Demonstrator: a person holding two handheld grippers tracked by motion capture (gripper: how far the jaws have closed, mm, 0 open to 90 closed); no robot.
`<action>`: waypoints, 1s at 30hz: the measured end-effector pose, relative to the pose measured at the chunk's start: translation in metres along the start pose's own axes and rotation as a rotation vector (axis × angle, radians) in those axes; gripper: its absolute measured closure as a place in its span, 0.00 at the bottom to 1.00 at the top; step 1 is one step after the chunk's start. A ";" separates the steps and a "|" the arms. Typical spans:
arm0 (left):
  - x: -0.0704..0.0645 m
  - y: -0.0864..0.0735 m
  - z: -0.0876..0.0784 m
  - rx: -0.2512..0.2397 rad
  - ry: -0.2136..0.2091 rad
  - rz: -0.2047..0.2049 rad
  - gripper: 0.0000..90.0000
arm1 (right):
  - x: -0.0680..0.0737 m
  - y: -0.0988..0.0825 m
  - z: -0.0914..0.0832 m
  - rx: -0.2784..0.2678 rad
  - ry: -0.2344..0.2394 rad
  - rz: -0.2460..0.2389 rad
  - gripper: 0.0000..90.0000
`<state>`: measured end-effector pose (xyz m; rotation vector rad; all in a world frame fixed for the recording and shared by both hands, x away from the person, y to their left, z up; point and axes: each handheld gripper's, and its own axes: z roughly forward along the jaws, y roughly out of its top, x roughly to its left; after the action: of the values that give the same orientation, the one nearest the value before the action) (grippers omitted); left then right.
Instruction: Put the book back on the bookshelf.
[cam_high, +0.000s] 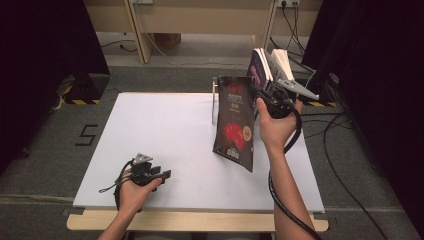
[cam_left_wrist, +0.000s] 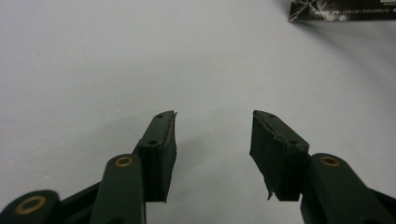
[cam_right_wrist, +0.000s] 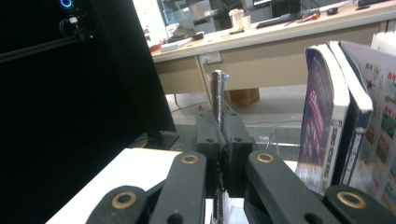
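Upright books (cam_high: 270, 62) stand at the far right corner of the white table (cam_high: 165, 135), just behind the right gripper (cam_high: 264, 95). That gripper, raised, clamps the top edge of a dark book (cam_high: 234, 122) hanging over the table's right half. Left gripper (cam_high: 162, 175) rests near the front left edge, jaws apart, nothing between.

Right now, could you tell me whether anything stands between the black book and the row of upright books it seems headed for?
Nothing visible does. The right hand-held gripper holds the black book just left of the upright books, with open space between them.
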<state>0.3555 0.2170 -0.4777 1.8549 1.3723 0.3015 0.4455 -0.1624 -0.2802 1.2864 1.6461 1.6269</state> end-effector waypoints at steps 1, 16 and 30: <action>0.000 0.000 0.000 0.000 0.000 -0.001 0.55 | 0.000 0.001 0.001 -0.003 -0.003 -0.003 0.97; 0.001 -0.001 0.002 -0.009 0.000 -0.008 0.55 | 0.001 0.012 0.019 -0.035 -0.025 -0.022 0.97; 0.004 -0.003 0.002 -0.007 0.001 -0.012 0.55 | 0.003 0.023 0.037 -0.066 -0.046 -0.043 0.97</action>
<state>0.3560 0.2196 -0.4822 1.8408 1.3807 0.3015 0.4820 -0.1450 -0.2641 1.2386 1.5687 1.6007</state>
